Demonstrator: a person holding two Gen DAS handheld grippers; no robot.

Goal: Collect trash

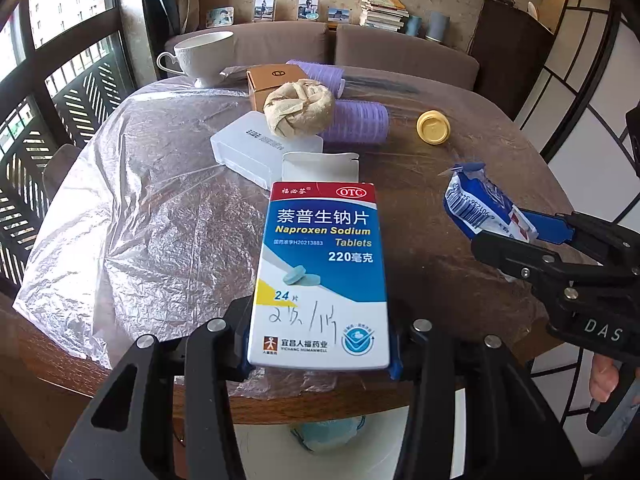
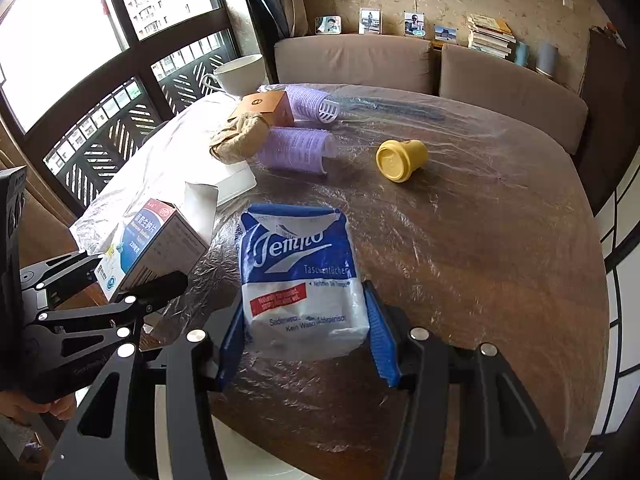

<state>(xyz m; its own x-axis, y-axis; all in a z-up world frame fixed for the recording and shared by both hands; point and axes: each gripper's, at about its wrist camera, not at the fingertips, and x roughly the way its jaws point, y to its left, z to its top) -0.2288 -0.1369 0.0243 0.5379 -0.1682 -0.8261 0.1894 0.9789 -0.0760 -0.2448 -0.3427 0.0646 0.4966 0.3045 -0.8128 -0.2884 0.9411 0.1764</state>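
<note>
A round, dark wooden desk (image 2: pixel 500 264) lies under a thin, crinkled clear plastic sheet (image 1: pixel 132 208), beside a tall barred window (image 1: pixel 52 60) and a taupe cushioned bench (image 2: pixel 360 60) with photos and stacked books (image 2: pixel 490 34) on the ledge behind. The left claw (image 1: pixel 320 344) grips a glossy cardboard Naproxen Sodium tablet box (image 1: pixel 320 272), top flap open, above the desk's near edge. The right claw (image 2: pixel 304 340) pinches a crumpled blue-and-white Tempo tissue packet (image 2: pixel 300 280) of soft plastic film, also over the near part. Farther back sit two ribbed lilac hair rollers (image 2: pixel 296 152), a knotted beige cloth bundle (image 1: pixel 300 110), a translucent plastic case (image 1: pixel 248 152), a small tan carton (image 1: pixel 268 80), a yellow cap (image 2: pixel 400 160) and a white porcelain teacup (image 1: pixel 204 54).
</note>
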